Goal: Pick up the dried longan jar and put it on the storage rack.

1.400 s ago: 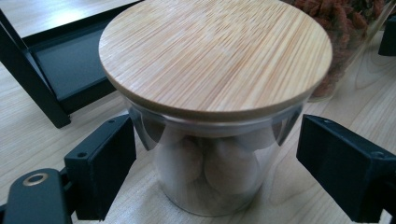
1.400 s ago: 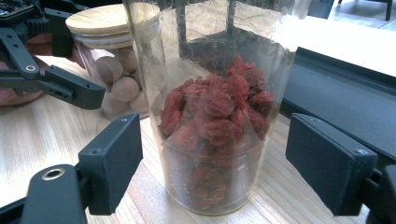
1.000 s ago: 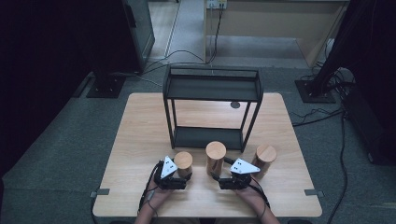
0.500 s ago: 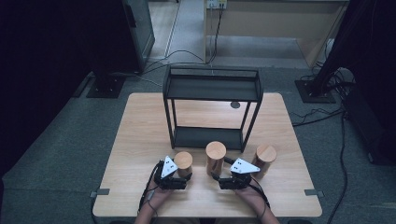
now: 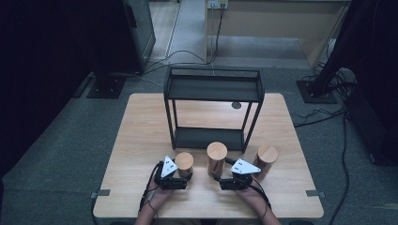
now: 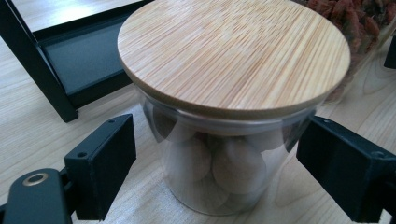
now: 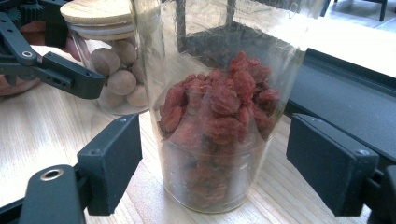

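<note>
Jars stand in a row along the near part of the tabletop (image 5: 141, 140), just in front of a black two-tier rack (image 5: 212, 108). The short jar (image 5: 184, 164) with a bamboo lid holds pale round nuts and sits between the jaws of the left gripper (image 5: 180, 174); seen from the left gripper view, the jaws stand apart on either side of its glass wall (image 6: 219, 172), a gap showing on each side. The tall middle jar (image 5: 217, 158) holds dried red berries, and in the right gripper view it stands upright (image 7: 219, 121) between the parted jaws of the right gripper (image 5: 224, 178), neither jaw touching the glass. A third lidded jar (image 5: 265, 159) stands at the right end of the row, just beside the right gripper.
</note>
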`<state>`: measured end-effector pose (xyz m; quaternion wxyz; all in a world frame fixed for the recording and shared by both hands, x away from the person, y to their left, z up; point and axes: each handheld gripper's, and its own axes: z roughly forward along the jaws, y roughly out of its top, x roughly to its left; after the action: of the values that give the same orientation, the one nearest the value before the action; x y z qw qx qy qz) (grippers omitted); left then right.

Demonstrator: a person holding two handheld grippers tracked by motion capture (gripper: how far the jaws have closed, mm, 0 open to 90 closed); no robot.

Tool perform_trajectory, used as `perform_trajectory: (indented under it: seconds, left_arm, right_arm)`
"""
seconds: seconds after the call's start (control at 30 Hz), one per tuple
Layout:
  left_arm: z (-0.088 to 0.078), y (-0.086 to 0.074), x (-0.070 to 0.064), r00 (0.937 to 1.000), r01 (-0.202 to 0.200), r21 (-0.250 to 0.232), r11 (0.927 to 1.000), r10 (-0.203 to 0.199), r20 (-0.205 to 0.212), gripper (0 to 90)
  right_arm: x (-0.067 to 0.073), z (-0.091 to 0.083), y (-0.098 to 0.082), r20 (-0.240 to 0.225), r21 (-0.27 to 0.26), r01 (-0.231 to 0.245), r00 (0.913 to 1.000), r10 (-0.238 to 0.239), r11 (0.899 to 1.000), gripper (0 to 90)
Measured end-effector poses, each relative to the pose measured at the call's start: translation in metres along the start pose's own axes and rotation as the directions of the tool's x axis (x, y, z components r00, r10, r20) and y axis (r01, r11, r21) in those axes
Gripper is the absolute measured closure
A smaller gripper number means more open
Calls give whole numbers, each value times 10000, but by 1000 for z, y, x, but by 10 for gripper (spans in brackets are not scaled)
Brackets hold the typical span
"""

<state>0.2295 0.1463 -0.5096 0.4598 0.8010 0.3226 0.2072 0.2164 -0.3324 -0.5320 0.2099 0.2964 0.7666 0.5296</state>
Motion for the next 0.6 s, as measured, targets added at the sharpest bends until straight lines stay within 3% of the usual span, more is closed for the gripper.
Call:
perform_trajectory:
  seconds: [0.2,0.33,0.6]
  left_arm:
    - [0,-1,0,9997,-208,-56,9998,209,103,118]
    - [0,-1,0,10000,-67,-91,9999,68,32,118]
    - [6,7,5,9998,177,277,9995,-179,65,119]
  right_arm:
    - [2,0,0,41,28,98,9999,-99,9999,181]
    - [2,0,1,51,29,113,9999,-113,9999,182]
    - [2,0,1,83,34,122,9999,-122,9999,182]
